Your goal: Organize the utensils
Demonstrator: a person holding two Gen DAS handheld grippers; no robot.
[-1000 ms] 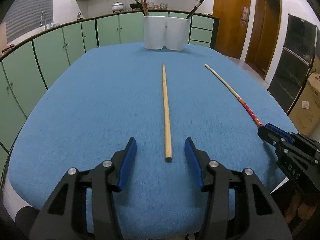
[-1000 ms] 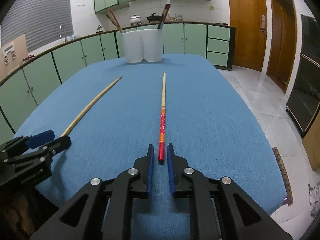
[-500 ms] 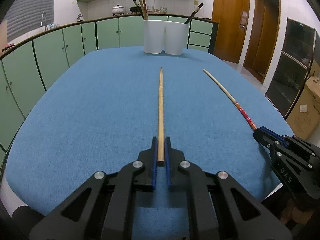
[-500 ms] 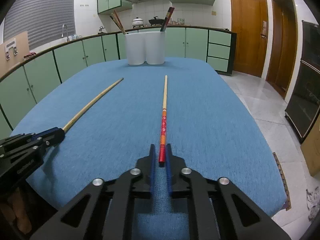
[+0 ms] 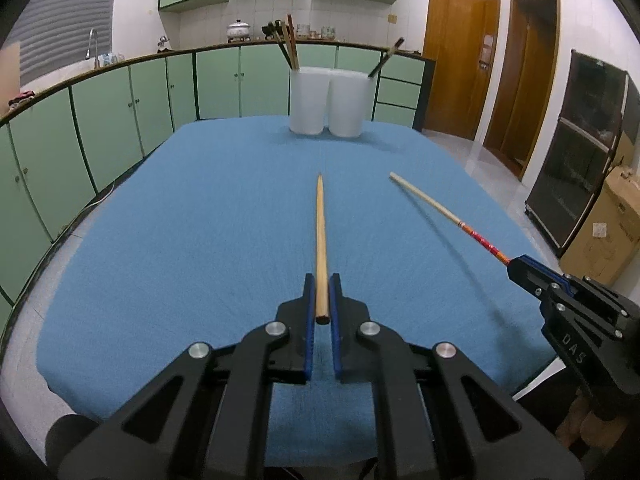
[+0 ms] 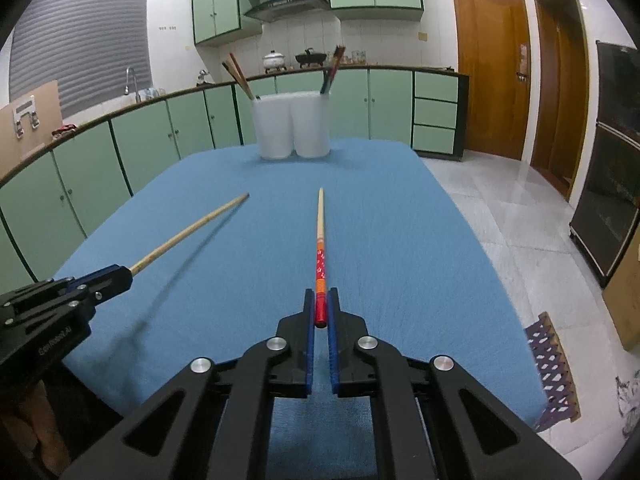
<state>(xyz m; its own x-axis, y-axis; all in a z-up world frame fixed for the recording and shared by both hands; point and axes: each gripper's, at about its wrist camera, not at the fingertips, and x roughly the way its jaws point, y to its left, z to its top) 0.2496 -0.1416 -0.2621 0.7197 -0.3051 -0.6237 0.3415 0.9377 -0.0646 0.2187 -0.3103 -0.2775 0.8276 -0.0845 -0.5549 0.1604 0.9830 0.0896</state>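
Both claws are clamping a chopstick each. Seen from its own wrist camera, the left claw [image 5: 322,300] is pinching the thick end of a plain wooden chopstick [image 5: 320,236] between its blue pads [image 5: 308,316], and the stick is pointing straight ahead with its narrow tip hanging free above the blue worktop [image 5: 192,240]. That same stick is showing in the right wrist view [image 6: 188,232], sticking out of the left claw [image 6: 116,276] at the lower left and casting a thin shadow on the cloth below it, so it is sitting clear of the surface.

In its own wrist view, the right claw [image 6: 320,306] is gripping the red end of a red-and-orange patterned chopstick [image 6: 320,248], whose pale front half is reaching forward over the worktop. From the left wrist camera this stick [image 5: 440,210] is running out of the right claw [image 5: 516,266] at the right edge, again with a shadow beneath it.

At the far end of the worktop, two white holders are standing side by side and touching. In the left wrist view, the left holder [image 5: 308,102] is carrying several dark and wooden chopsticks, and the right holder [image 5: 348,104] is carrying a single dark stick leaning outward. Green cabinets [image 5: 120,112] are lining the wall behind, and two wooden doors [image 6: 492,68] are standing to the right.
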